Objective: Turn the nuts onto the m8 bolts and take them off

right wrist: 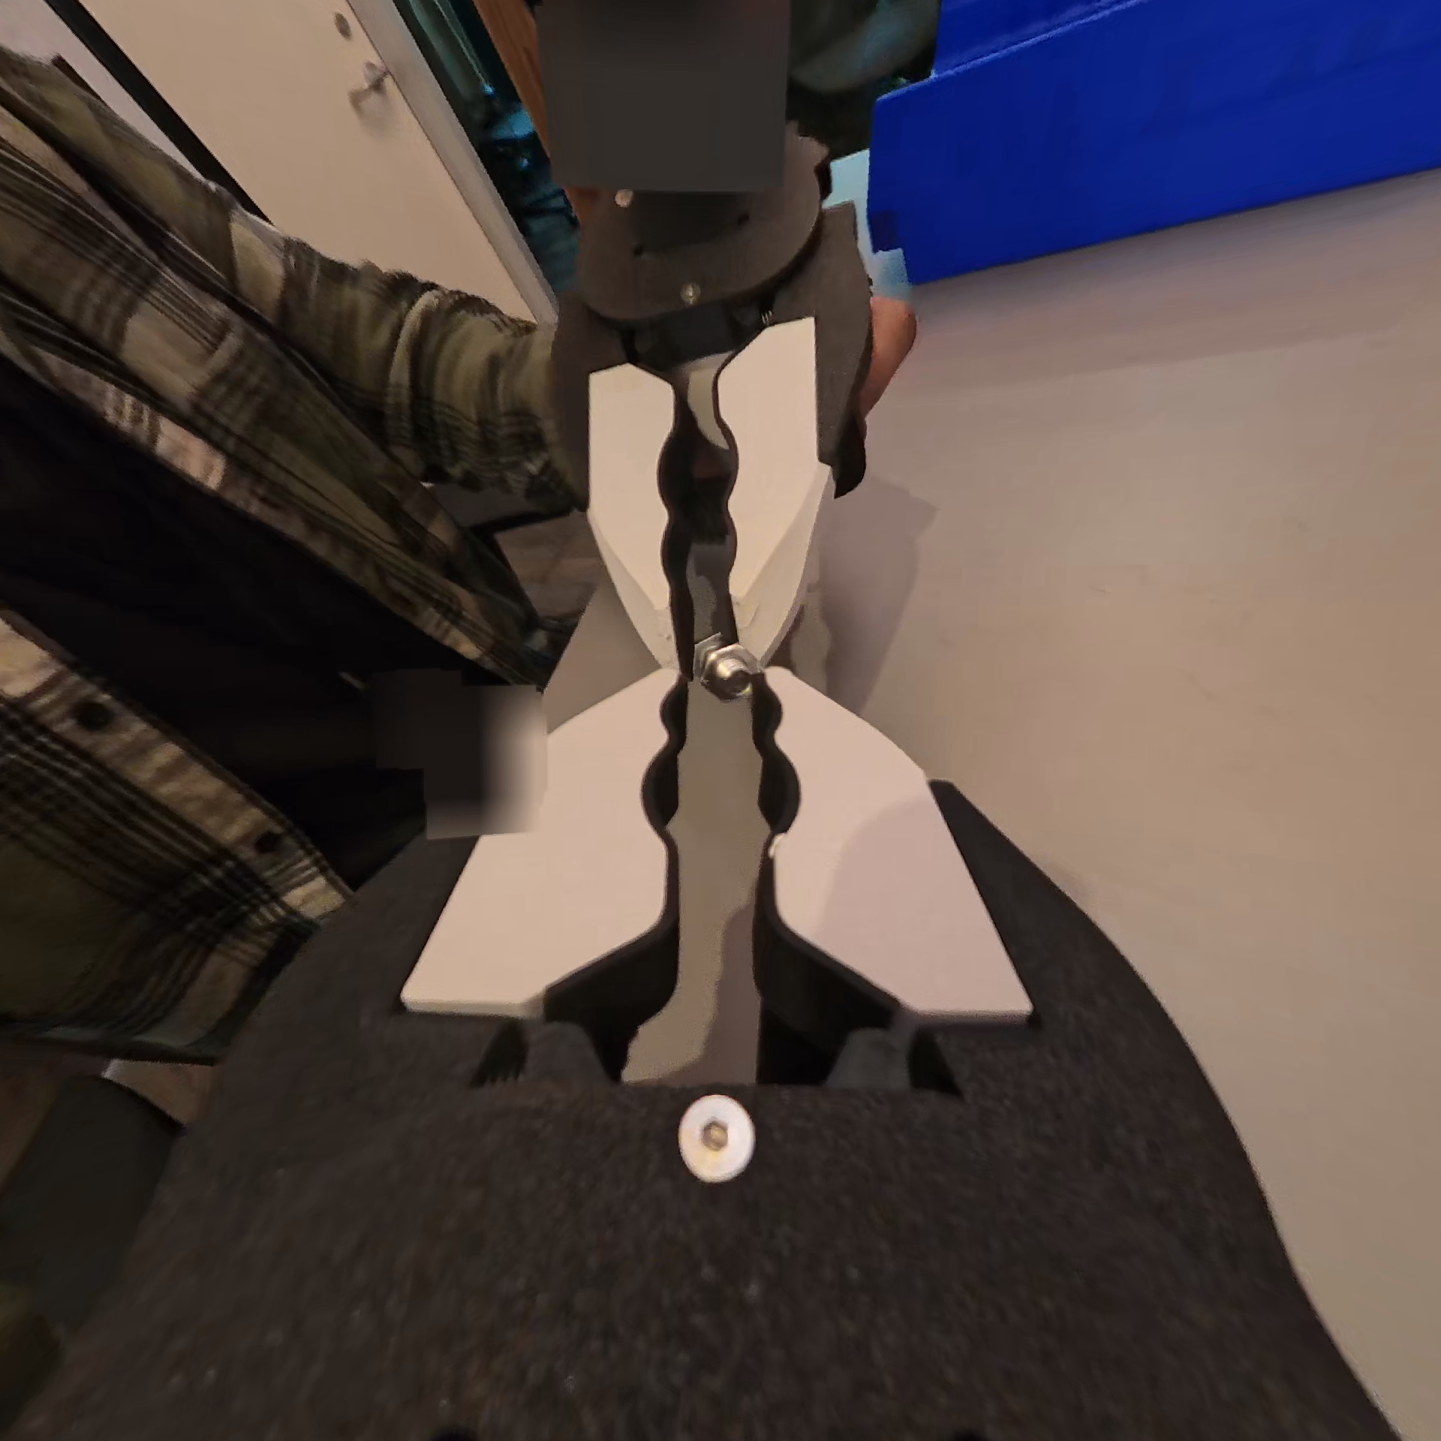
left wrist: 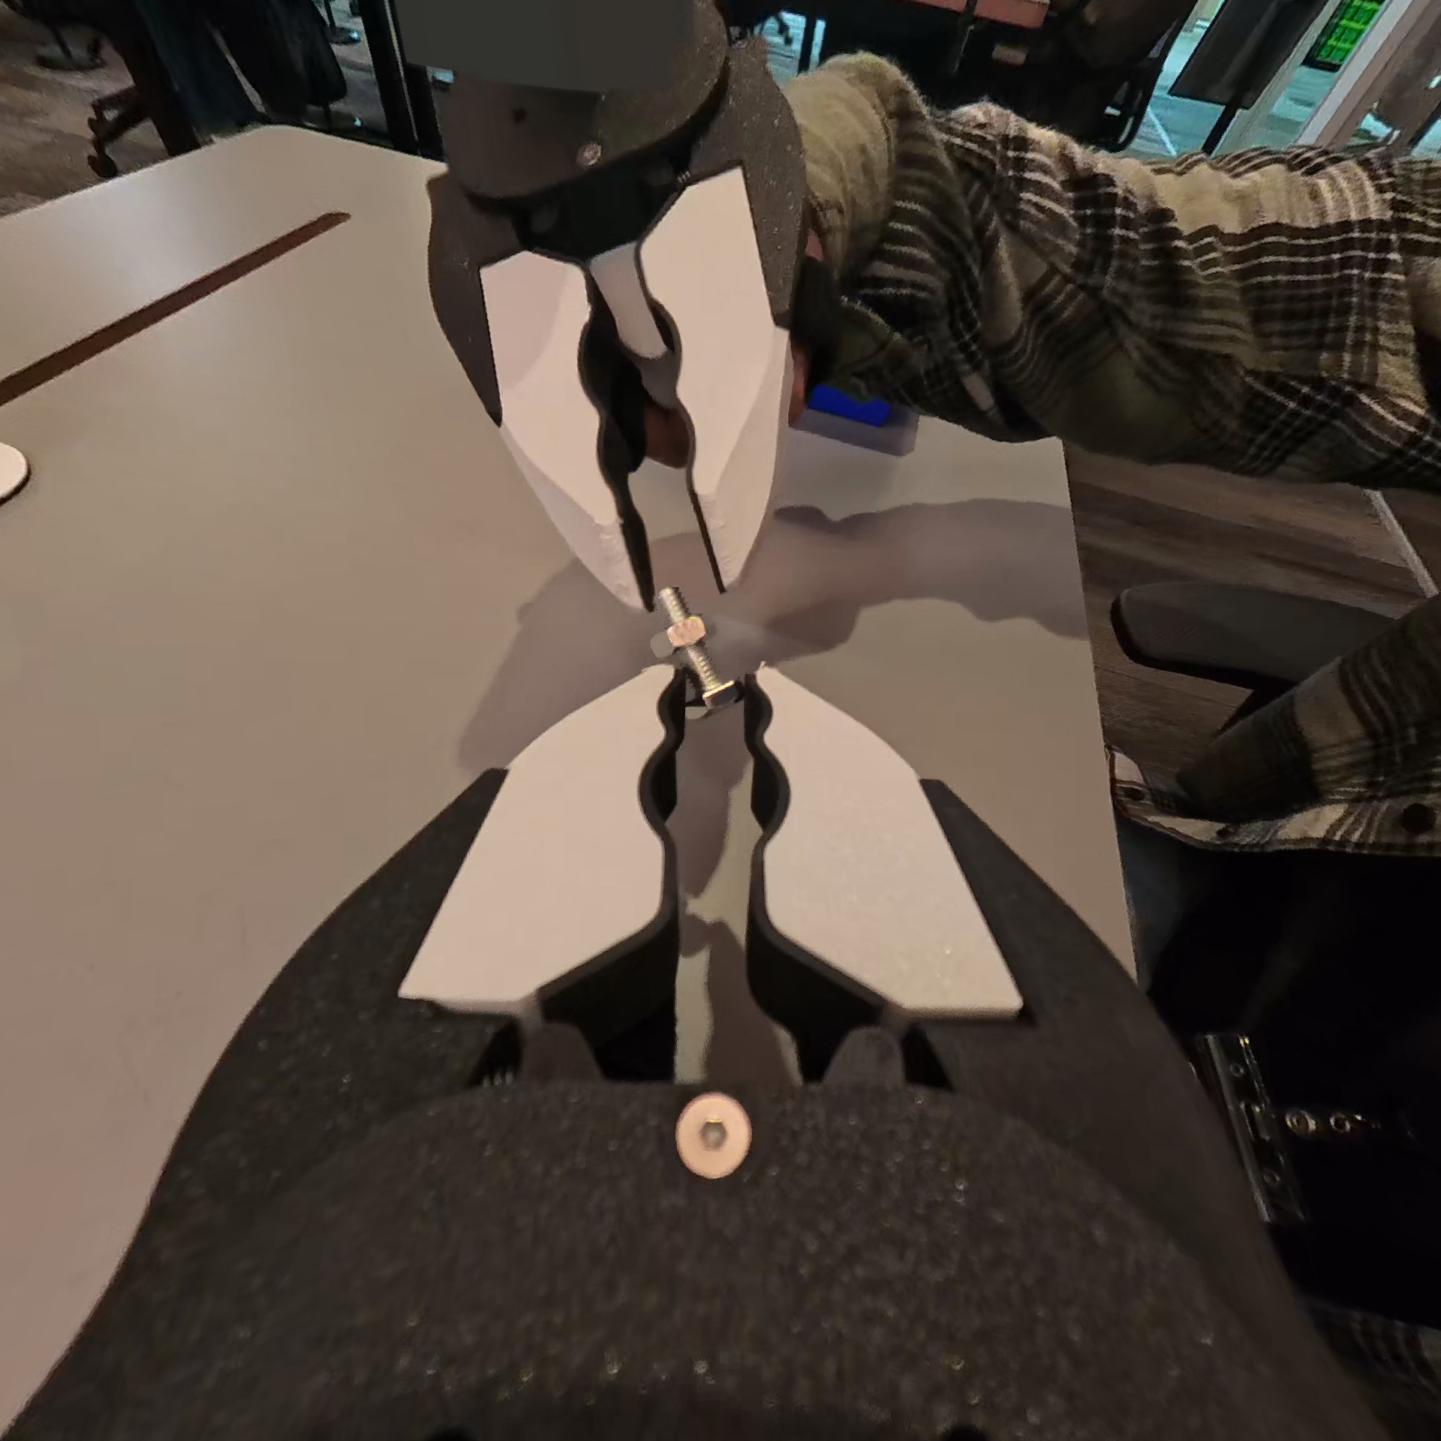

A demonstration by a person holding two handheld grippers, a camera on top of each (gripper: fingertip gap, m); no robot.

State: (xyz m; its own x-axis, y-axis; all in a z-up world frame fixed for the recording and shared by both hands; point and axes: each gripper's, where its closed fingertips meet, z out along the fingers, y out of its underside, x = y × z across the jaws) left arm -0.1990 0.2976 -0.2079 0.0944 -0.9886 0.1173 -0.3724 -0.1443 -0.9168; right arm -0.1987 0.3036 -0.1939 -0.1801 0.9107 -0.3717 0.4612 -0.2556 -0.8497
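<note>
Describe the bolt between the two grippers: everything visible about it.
The bolt is a short, bright silver metal one with a threaded shank and a hex head. The head sits between the left gripper jaws, held off the grey table. A hex nut sits about midway along the shank. The free end points at the right gripper, whose jaws stand just beyond it.

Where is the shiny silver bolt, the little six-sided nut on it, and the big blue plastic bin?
Silver bolt (left wrist: pixel 696 669): left wrist view, threaded shank.
Six-sided nut (left wrist: pixel 680 633): left wrist view, its flat side.
Blue plastic bin (right wrist: pixel 1154 148): right wrist view, side wall.
</note>
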